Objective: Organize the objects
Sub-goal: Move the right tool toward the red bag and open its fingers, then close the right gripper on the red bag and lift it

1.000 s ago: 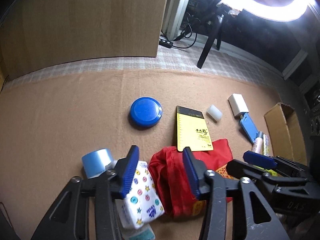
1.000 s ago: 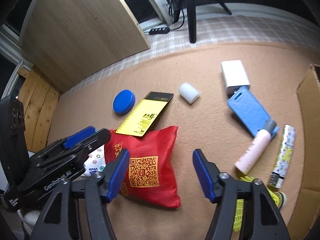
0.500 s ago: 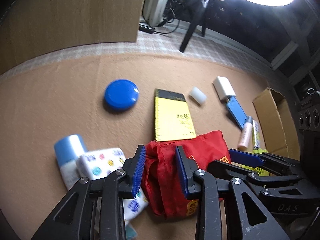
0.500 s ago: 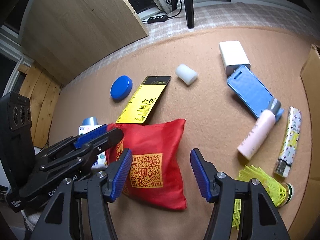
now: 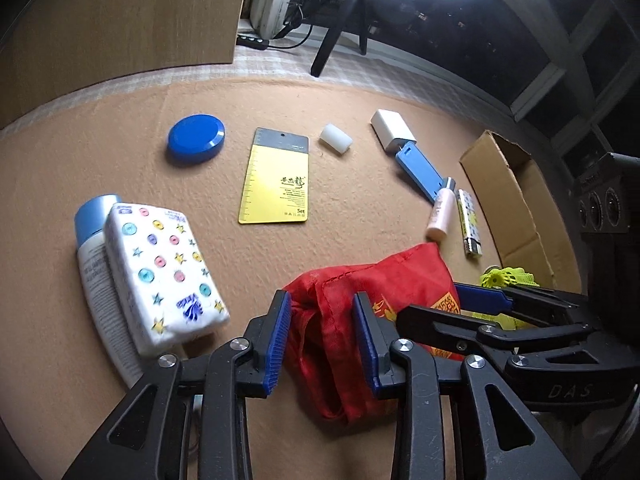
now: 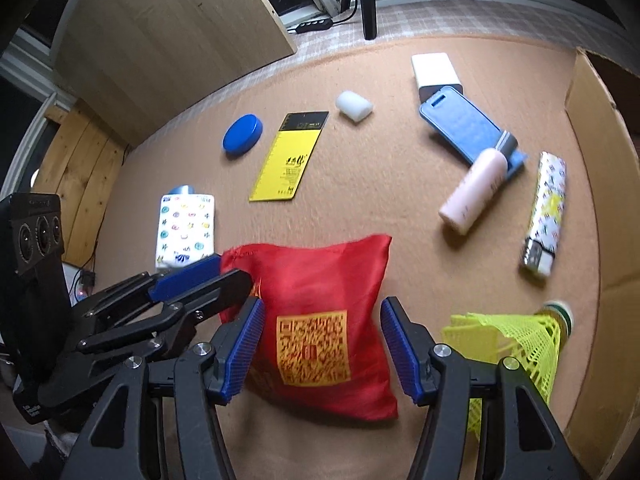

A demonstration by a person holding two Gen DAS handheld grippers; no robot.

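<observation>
Together, we had both grippers over the red pouch point(image 6: 320, 304), which lay on the tan felt mat point(image 5: 360, 216) close in front of us. Our left gripper point(image 5: 322, 340) straddled the pouch's bunched edge: the folded red cloth sat between its blue pads, and its jaws had just been opening a little. Whether the pads pressed the cloth or merely flanked it, we could not tell. Our right gripper point(image 6: 322, 346) stood with its jaws parted around the pouch's yellow printed square, a visible gap left on each side, so it gripped nothing.

To the left of the pouch lay a white tissue pack point(image 5: 164, 276) with coloured dots and stars, touching a blue-capped tube point(image 5: 94, 240) beside it. Farther out on the mat we saw a blue round lid point(image 5: 196, 140), a yellow card point(image 5: 276, 180), a small white block point(image 5: 335, 139), a white box point(image 6: 435, 70) touching a blue case point(image 6: 460, 128), a pink bottle point(image 6: 474, 190) lying partly over that case, and a patterned lighter point(image 6: 546, 212). A yellow-green shuttlecock point(image 6: 516, 340) lay just right of the right gripper, near the cardboard box point(image 6: 600, 168) at the mat's right edge.
</observation>
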